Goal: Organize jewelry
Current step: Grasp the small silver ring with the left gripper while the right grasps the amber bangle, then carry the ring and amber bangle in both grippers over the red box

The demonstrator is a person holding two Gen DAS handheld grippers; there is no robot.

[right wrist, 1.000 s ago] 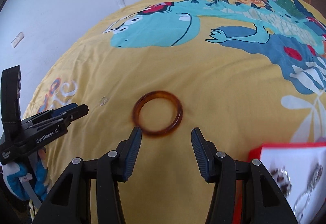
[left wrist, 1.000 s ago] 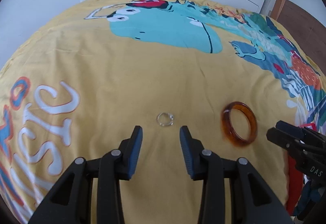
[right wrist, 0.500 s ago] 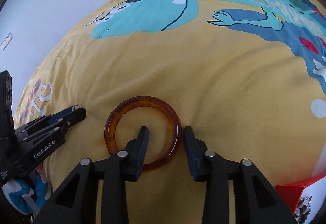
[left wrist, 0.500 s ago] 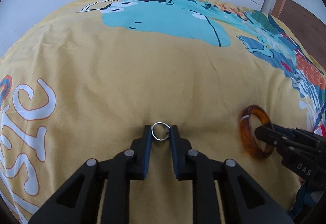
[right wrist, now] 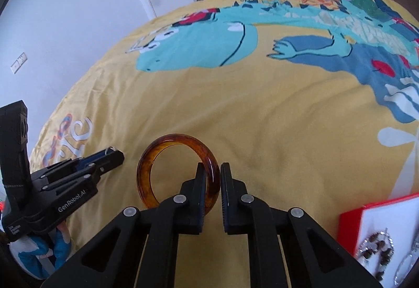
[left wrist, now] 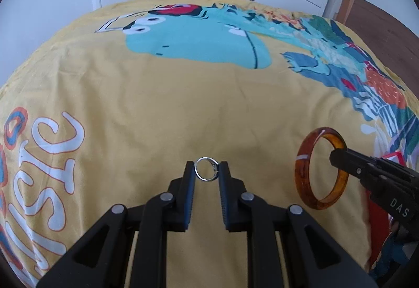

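Jewelry: two pieces are held above the bed, a silver ring (left wrist: 206, 169) and an amber bangle (right wrist: 178, 172).
Left gripper (left wrist: 207, 170): jaws drawn in on the silver ring, which stands upright between the blue pads (left wrist: 190, 193) at their very tips, touching both.
Right gripper (right wrist: 211, 178): jaws pressed on the right side of the amber bangle, whose band passes between the two pads; the rest of the hoop projects to the left of the fingers, standing on edge.
Relation of the two: in the left wrist view the right gripper (left wrist: 337, 154) enters from the right edge with the bangle (left wrist: 321, 168) hanging at its tip, near the ring but apart from it; in the right wrist view the left gripper (right wrist: 112, 153) lies at the lower left, just beside the bangle.
Bedspread (left wrist: 183, 104): yellow cloth printed with a turquoise creature and white lettering, beneath both grippers.
Red tray (right wrist: 377, 225): at the lower right of the right wrist view, with a white lining holding several silvery pieces, too blurred to identify.
Background: white wardrobe, open shelves, door.
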